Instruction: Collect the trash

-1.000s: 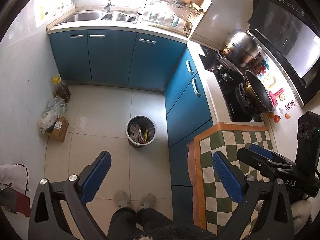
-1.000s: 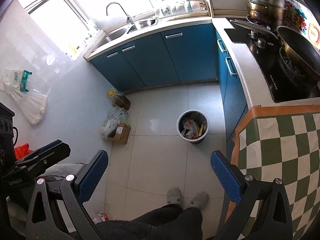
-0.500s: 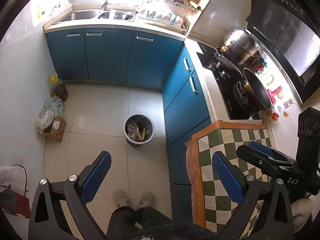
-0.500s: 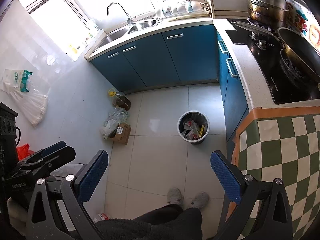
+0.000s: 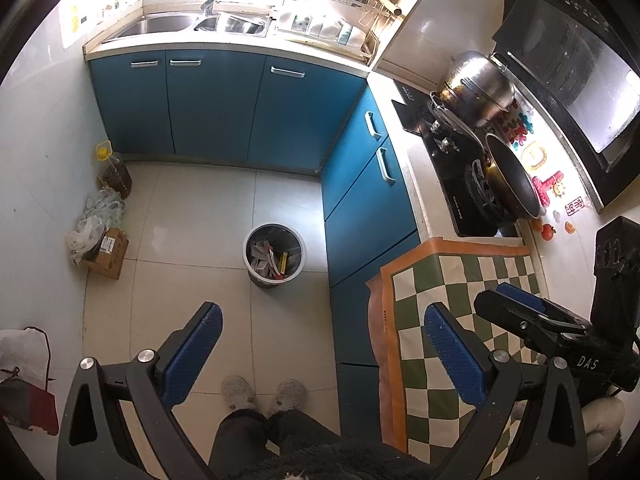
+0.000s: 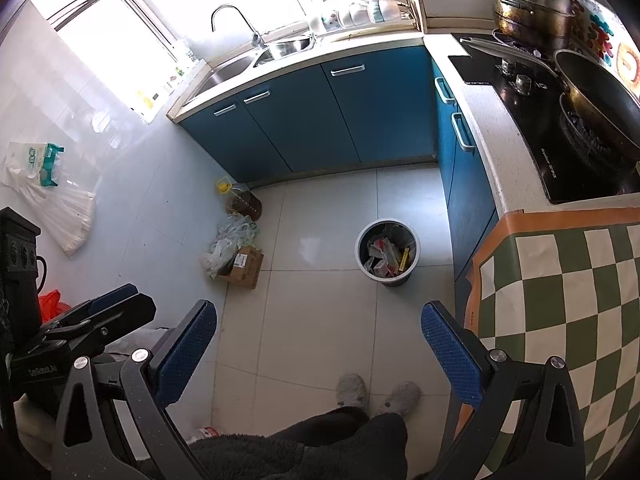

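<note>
Both grippers were held high above the kitchen floor, pointing down past the person's grey slippers. The left gripper had its blue-padded fingers spread wide with nothing between them, hanging over bare floor tile beside the edge of the counter. The right gripper was likewise spread wide and empty; in the left wrist view it showed side-on over the green-and-white checkered mat that covered the near end of the counter, and there its jaws could not be read. The round trash bin stood on the floor just beside the blue lower cabinets, with wrappers and a yellow packet inside it; in the right wrist view the trash bin lay ahead of the fingers, well apart from them. Against the left wall sat a cardboard box touching a heap of crumpled plastic bags, and beyond those an oil bottle with a yellow cap. A white plastic bag hung on the wall tiles. On the counter to the right, a dark wok rested on the black gas hob, with a steel pot behind it. A sink with a curved tap sat under the bright window, next to a dish rack.
</note>
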`<state>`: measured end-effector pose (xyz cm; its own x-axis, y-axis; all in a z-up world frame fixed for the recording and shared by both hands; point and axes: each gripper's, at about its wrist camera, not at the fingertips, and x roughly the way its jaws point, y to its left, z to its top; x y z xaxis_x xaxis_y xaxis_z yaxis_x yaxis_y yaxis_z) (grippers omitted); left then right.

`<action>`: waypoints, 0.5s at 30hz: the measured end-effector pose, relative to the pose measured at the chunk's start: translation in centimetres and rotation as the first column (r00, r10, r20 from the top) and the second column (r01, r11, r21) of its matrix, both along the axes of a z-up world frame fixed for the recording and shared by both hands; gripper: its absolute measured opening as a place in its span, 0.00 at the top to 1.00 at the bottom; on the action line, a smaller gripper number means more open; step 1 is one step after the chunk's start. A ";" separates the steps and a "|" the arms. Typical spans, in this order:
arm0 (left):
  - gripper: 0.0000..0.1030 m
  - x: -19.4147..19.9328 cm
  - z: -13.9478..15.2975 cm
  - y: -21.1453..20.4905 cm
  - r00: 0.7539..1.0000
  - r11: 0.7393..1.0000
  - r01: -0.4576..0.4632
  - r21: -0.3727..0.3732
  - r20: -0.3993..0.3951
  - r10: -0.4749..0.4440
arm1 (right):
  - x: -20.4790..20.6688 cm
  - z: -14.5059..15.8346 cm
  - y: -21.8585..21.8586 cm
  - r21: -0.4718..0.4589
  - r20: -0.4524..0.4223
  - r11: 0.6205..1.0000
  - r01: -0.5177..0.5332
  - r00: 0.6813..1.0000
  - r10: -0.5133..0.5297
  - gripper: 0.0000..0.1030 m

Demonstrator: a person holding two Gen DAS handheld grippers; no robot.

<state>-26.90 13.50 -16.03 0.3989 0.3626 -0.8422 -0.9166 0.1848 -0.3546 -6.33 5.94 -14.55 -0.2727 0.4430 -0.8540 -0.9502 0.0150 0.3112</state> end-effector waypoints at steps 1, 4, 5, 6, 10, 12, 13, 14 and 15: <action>0.00 0.1 0.0 0.0 1.000 1.000 0.001 0.000 0.000 -0.001 | 0.0 0.0 0.0 -0.001 0.000 1.000 0.003 1.000 -0.003 0.00; 0.00 0.2 0.1 0.0 1.000 1.000 0.000 0.001 0.002 0.000 | -0.1 -0.1 0.1 -0.003 -0.002 1.000 0.012 1.000 -0.012 0.00; 0.00 0.1 0.1 0.0 1.000 1.000 0.000 0.002 0.000 0.000 | -0.1 -0.1 0.2 -0.004 -0.002 1.000 0.014 1.000 -0.014 0.00; 0.00 0.1 0.1 0.1 1.000 1.000 -0.001 0.003 -0.001 0.001 | -0.1 -0.2 0.2 -0.004 -0.003 1.000 0.015 1.000 -0.015 0.00; 0.00 0.1 0.2 0.2 1.000 1.000 0.000 0.004 -0.002 0.000 | -0.1 -0.2 0.1 -0.004 -0.002 1.000 0.012 1.000 -0.012 0.00; 0.00 0.2 0.2 0.2 1.000 1.000 0.000 0.003 -0.001 0.000 | -0.1 -0.2 0.1 -0.004 -0.002 1.000 0.011 1.000 -0.011 0.00; 0.00 0.1 0.2 0.2 1.000 1.000 0.000 0.003 -0.001 0.000 | -0.1 -0.2 0.1 -0.004 -0.002 1.000 0.011 1.000 -0.011 0.00; 0.00 0.1 0.1 0.2 1.000 1.000 0.000 0.003 -0.002 0.000 | -0.1 -0.2 0.2 -0.004 -0.001 1.000 0.012 1.000 -0.012 0.00; 0.00 0.1 0.2 0.2 1.000 1.000 0.000 0.003 -0.001 0.000 | -0.2 -0.2 0.2 -0.004 -0.002 1.000 0.012 1.000 -0.012 0.00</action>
